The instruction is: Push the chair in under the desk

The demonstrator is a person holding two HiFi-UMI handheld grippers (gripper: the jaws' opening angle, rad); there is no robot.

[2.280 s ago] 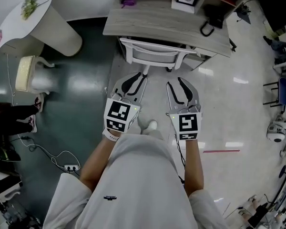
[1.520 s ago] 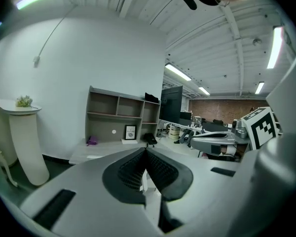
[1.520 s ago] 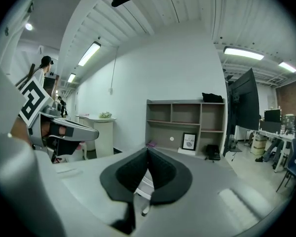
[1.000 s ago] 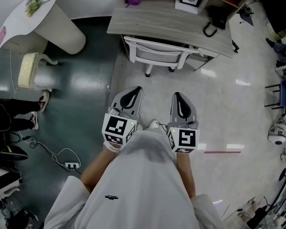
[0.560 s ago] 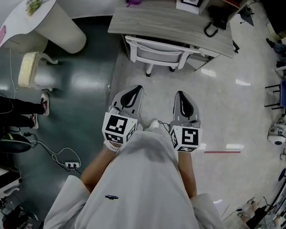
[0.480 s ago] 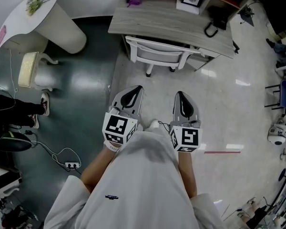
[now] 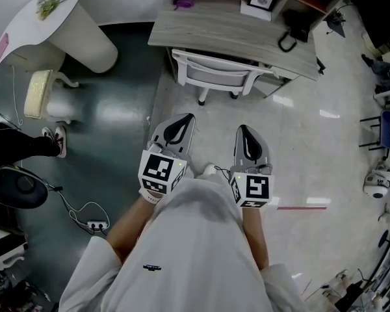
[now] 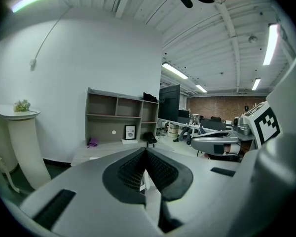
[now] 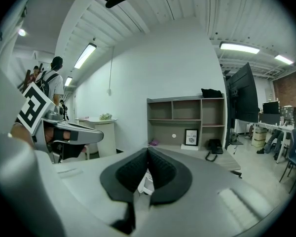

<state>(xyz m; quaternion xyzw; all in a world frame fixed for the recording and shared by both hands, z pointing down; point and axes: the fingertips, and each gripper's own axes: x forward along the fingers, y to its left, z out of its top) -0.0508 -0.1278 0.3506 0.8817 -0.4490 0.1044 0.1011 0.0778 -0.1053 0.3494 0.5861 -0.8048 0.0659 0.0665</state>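
Pale floor point(image 7: 299, 148) separates the chair point(image 7: 214, 71) at the desk point(image 7: 234, 34) from the left gripper point(image 7: 186, 117) and right gripper point(image 7: 242, 128), jaws pressed together.

Underfoot, glossy dark teal floor point(image 7: 110, 112) at left and pale polished floor point(image 7: 312, 155) at right, with a short red strip point(image 7: 298, 207) on the pale part. At upper left, a white round pedestal table point(image 7: 23, 25) topped by a small green plant point(image 7: 49, 2). Just beside its base, what may be a cream cushioned stool point(image 7: 36, 96). Against a plain white wall point(image 8: 89, 48), a grey open shelf unit point(image 8: 121, 115) with a framed picture point(image 8: 130, 132) at its foot. Overhead, a white ribbed ceiling point(image 8: 207, 28) with long tube lights point(image 8: 175, 70) lit. Farther right, a large dark screen point(image 8: 169, 102) and, far off, a brick wall point(image 8: 222, 102).
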